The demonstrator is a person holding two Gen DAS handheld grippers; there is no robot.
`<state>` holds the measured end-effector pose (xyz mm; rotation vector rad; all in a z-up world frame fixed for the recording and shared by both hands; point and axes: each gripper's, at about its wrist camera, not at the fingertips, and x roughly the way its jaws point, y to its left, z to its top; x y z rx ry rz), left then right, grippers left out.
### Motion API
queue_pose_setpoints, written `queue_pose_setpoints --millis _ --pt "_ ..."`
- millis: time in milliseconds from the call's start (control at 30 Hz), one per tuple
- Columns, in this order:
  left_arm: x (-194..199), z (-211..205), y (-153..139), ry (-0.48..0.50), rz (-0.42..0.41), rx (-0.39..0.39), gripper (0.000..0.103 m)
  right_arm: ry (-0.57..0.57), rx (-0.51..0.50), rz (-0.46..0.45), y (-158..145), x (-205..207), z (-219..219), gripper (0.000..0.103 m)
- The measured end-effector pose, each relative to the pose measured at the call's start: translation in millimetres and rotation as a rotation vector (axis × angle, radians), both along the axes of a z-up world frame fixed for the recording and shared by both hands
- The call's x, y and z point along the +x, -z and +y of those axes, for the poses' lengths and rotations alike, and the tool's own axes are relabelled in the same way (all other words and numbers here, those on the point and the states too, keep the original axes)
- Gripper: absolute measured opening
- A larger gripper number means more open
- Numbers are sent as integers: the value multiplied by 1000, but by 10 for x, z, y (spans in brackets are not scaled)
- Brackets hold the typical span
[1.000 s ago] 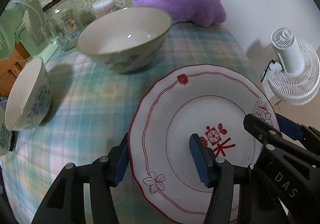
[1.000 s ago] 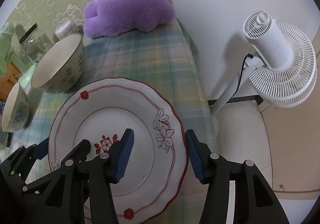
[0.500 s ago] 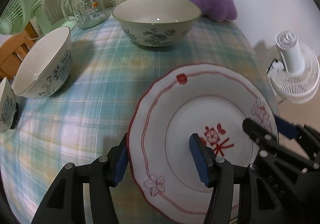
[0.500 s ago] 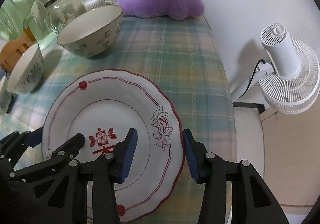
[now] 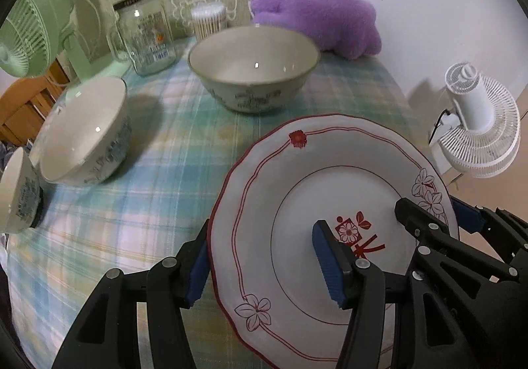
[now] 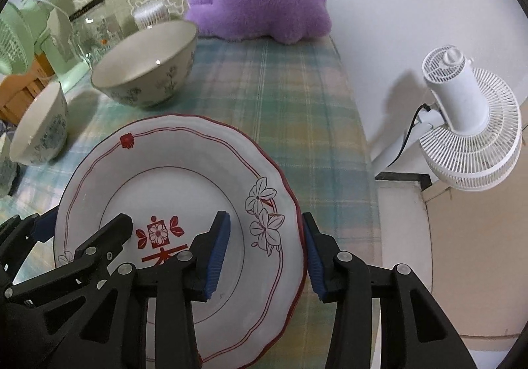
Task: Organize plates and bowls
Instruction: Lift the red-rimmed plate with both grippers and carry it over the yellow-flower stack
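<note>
Plate [image 5: 297, 204] rim between both claws | left claw [image 5: 264, 265] seemingly pinching | right claw [image 6: 264, 256] pinching rim

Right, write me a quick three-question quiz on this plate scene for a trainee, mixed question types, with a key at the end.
1. True or false: the red-rimmed plate sits stacked inside a bowl.
2. What lies at the far end of the table, against the wall?
A. purple plush toy
B. kettle
C. stack of books
3. Which tongs have the plate's rim between their fingers: the left tongs, the right tongs, or both?

Key: 1 false; 2 A; 3 both, on opposite edges of the plate.
</note>
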<state>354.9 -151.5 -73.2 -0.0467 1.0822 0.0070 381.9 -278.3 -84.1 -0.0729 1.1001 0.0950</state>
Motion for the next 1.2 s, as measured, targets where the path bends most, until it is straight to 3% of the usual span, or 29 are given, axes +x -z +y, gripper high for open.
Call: queue_pose_setpoints --millis 567,1200 --pt "-545 43 -608 55 -83 -30 58 61 -3 -85 -740 -660 51 48" --pt "-1329 -251 -453 190 -12 -61 58 206 -27 -42 -673 -1654 -273 48"
